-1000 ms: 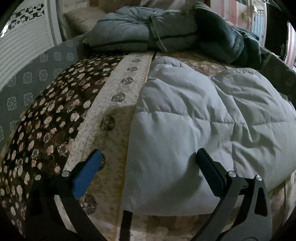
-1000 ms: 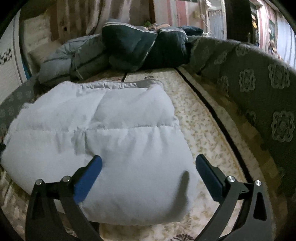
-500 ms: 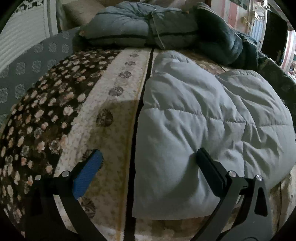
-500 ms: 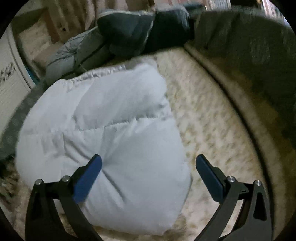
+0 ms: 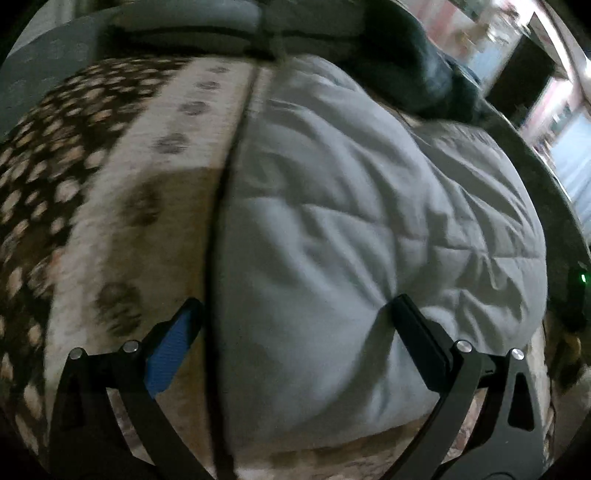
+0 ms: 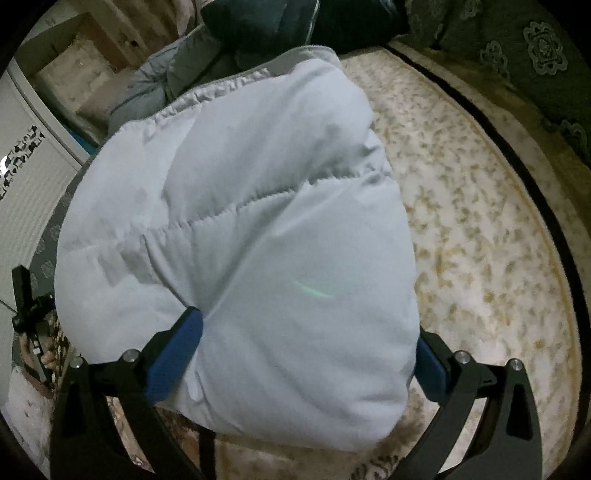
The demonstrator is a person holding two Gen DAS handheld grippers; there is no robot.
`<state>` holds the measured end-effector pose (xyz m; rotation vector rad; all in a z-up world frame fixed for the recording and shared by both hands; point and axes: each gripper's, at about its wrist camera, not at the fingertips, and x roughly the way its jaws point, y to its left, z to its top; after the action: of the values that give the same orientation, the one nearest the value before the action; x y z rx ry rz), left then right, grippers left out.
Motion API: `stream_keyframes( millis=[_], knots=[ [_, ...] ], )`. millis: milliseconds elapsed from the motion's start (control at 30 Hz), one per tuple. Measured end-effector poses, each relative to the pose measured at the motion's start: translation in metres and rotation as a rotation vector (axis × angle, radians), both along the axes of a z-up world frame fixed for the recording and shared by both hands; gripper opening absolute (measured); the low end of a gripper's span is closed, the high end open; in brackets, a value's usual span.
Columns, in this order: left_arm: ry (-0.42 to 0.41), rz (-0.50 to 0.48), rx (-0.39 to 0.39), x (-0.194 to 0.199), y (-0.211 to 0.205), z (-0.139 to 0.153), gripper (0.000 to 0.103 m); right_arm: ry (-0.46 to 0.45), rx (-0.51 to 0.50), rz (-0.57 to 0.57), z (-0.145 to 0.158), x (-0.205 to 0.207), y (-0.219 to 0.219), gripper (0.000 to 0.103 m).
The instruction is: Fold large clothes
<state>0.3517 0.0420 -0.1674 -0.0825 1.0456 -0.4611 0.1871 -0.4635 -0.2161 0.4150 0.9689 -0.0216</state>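
- Grippers first: the left gripper [image 5: 295, 325] is spread wide, its right finger [image 5: 417, 339] pressing into the near left edge of the folded jacket [image 5: 351, 221], its blue-padded left finger [image 5: 171, 350] over the bedspread [image 5: 122, 221] just beside it.
- Right wrist view shows what the left cannot: the right gripper [image 6: 306, 343] is spread around the jacket's near right corner, blue left finger [image 6: 173, 354] dented into the fabric, right finger [image 6: 430, 369] partly hidden behind the bulge at 4 o'clock. Nothing is pinched.
- The jacket [image 6: 240, 221] is pale grey-white, puffy and quilted, folded into a thick pad with stitched seams running across it and a gathered hem along its far edge.
- It lies on the middle of the bed; the left view shows a brown floral band at 9 o'clock, the right view a cream speckled band [image 6: 480, 221] at 3 o'clock.
- Farther off, toward 12 o'clock, dark and grey-blue padded coats [image 6: 240, 33] are heaped.
- At 1 o'clock in the right view rises a green patterned side [image 6: 535, 55]; at 9 o'clock stands a white cabinet [image 6: 26, 184].
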Motion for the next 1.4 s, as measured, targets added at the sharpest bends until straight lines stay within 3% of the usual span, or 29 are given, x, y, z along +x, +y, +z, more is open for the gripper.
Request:
stream_keyframes(
  millis=[167,400,700,800,867,933,1133,1233,1400],
  knots=[
    [-0.028,-0.012,0.068,-0.005,-0.023,-0.012,0.1,-0.004,-0.016,-0.017,-0.001,-0.001,0.01,0.102],
    [0.035,0.076,-0.054,-0.037,0.011,-0.027,0.1,-0.053,-0.049,-0.08,0.0,-0.027,0.025,0.102],
    [0.027,0.122,0.037,-0.032,-0.018,-0.02,0.1,-0.1,0.118,-0.106,-0.024,-0.024,0.022,0.102],
    [0.011,0.13,0.061,-0.037,-0.022,-0.015,0.093,-0.125,0.031,-0.08,-0.014,-0.013,0.035,0.101],
    [0.008,0.121,0.078,-0.04,-0.022,-0.01,0.085,-0.137,-0.035,-0.049,-0.005,-0.009,0.044,0.09],
    [0.015,0.104,0.087,-0.038,-0.023,-0.005,0.069,-0.121,-0.071,-0.023,0.001,-0.004,0.051,0.077],
    [0.034,0.084,0.186,-0.031,-0.046,0.004,0.044,-0.019,-0.22,0.058,0.02,0.018,0.076,0.04],
    [0.022,0.086,0.258,-0.028,-0.067,0.022,0.024,0.01,-0.286,0.066,0.037,0.032,0.087,0.028],
    [-0.059,0.093,0.284,-0.052,-0.091,0.077,0.015,-0.133,-0.372,0.109,0.111,0.014,0.108,0.022]
  ],
)
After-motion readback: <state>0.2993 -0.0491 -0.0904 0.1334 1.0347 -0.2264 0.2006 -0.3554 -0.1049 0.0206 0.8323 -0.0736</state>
